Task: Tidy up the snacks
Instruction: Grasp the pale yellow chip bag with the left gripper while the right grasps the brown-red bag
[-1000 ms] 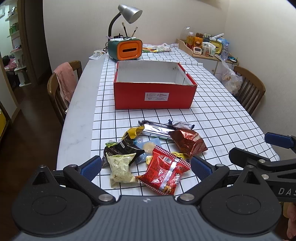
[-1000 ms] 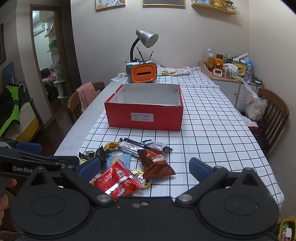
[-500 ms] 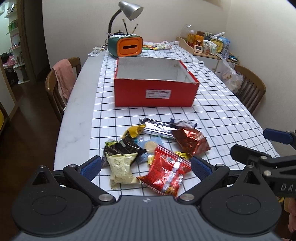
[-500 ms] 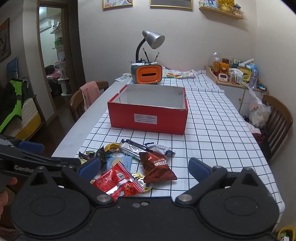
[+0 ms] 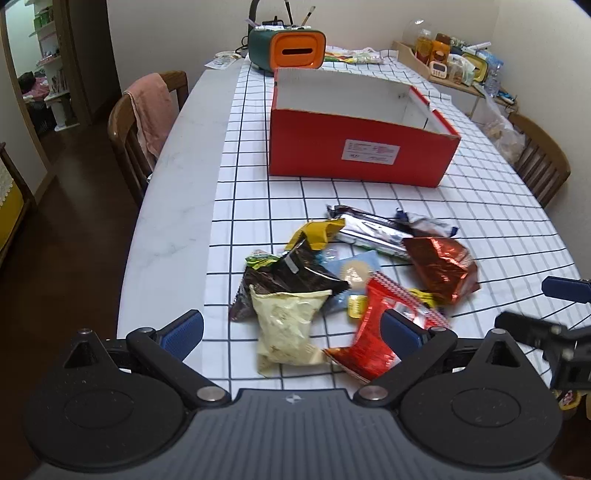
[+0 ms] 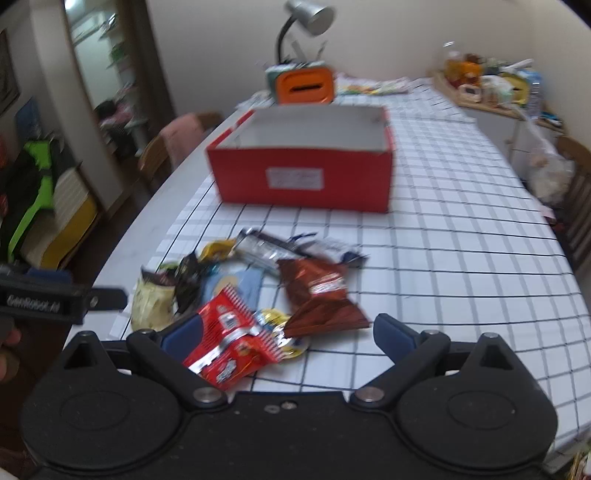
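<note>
A pile of snack packets lies on the checked tablecloth near the front edge: a pale yellow bag (image 5: 286, 326), a red packet (image 5: 376, 334) (image 6: 231, 349), a brown chip bag (image 5: 441, 269) (image 6: 319, 295), a black bag (image 5: 291, 280) and a silver bar (image 5: 373, 230). An open, empty red box (image 5: 360, 147) (image 6: 306, 177) stands behind them. My left gripper (image 5: 291, 330) is open, just before the yellow bag. My right gripper (image 6: 286, 338) is open, over the red packet's near end, and also shows in the left wrist view (image 5: 554, 321).
An orange and green desk organiser (image 5: 288, 50) with a lamp (image 6: 310, 18) stands behind the box. Wooden chairs (image 5: 136, 118) (image 5: 539, 158) flank the table. A cluttered side shelf (image 5: 450, 61) is at the far right. The bare tabletop (image 5: 177, 177) runs along the left.
Both grippers have moved forward and down toward the snack pile. The packets and the box have not moved.
</note>
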Demonstrator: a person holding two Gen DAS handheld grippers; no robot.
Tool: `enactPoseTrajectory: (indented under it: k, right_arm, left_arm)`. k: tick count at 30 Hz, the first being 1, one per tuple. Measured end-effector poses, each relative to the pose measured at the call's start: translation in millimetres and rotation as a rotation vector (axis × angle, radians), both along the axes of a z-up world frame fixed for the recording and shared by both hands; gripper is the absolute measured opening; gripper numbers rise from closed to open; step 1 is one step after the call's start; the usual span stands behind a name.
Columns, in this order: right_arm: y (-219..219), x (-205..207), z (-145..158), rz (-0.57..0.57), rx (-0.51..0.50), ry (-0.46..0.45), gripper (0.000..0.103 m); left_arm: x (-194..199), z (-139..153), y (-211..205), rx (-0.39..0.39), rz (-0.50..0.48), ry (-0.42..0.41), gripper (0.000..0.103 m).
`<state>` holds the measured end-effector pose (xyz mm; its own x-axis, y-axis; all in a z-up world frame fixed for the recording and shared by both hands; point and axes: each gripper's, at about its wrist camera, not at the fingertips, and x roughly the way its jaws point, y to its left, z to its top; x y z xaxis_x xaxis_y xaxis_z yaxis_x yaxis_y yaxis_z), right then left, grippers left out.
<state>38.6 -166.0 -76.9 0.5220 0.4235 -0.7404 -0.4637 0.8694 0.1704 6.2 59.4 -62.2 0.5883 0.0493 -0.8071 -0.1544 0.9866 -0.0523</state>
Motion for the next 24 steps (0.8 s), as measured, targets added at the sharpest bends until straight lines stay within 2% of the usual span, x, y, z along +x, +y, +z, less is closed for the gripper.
enactPoseTrajectory:
  k: [4, 12, 15, 18, 24]
  right_arm:
    - [14, 7, -9, 0.041, -0.026, 0.031, 0.098]
    - [13, 57, -26, -0.027, -0.078, 0.018, 0.098]
    - [14, 77, -38, -0.03, -0.076, 0.059, 0.091]
    - [15, 90, -49, -0.029, -0.071, 0.104, 0.089]
    - [20, 107, -69, -0.04, -0.083, 0.167, 0.082]
  left_arm:
    - [7, -15, 4, -0.007, -0.003, 0.032, 0.102]
    - [13, -35, 4, -0.035, -0.015, 0.052, 0.094]
    - [19, -41, 5, -0.043, -0.015, 0.065, 0.089]
    - [25, -49, 9, -0.06, 0.0, 0.085, 0.084]
    - [34, -63, 10, -0.064, 0.006, 0.132, 0.068]
